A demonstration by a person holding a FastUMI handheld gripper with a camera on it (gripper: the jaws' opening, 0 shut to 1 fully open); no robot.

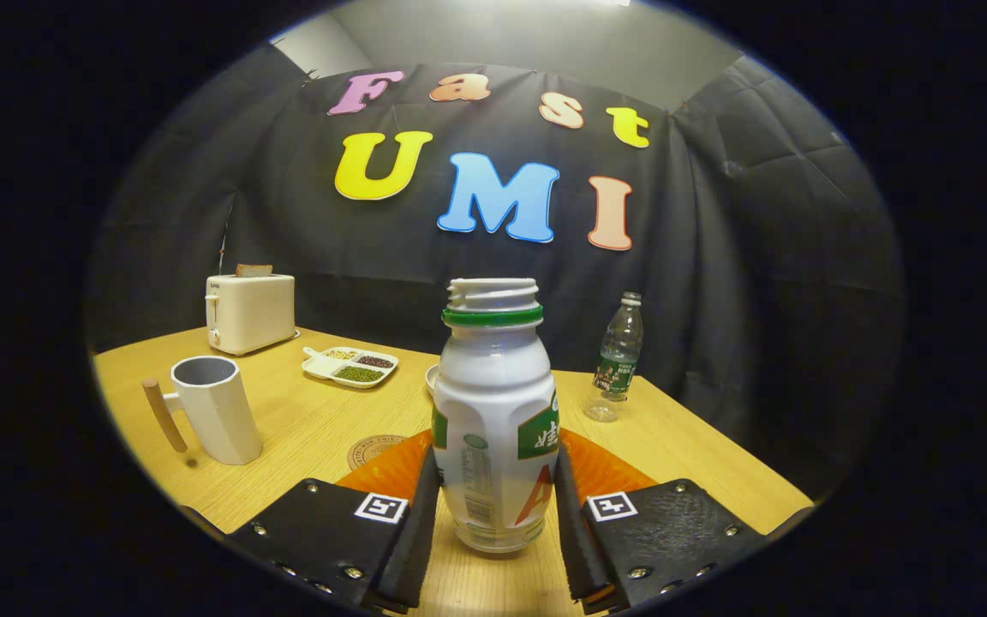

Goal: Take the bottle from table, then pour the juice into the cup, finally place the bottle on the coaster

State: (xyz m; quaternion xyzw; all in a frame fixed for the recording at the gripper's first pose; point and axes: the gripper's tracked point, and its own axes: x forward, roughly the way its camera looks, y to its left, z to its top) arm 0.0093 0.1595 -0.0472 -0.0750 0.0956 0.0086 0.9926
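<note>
A white plastic bottle (493,403) with a green neck ring and no cap stands upright between my fingers. My gripper (496,493) is shut on its lower body, one finger pressing each side. Whether its base rests on the wooden table (314,428) or hangs just above it, I cannot tell. A white cup (218,410) with a wooden handle stands ahead to the left of the fingers. A round brown coaster (376,447) lies flat just beyond the left finger, between the cup and the bottle.
An orange ribbed mat or plate (605,473) lies behind the bottle. Further back stand a toaster (249,313), a divided dish of beans (350,366), a small white bowl (432,377) and a clear water bottle (618,360) to the right.
</note>
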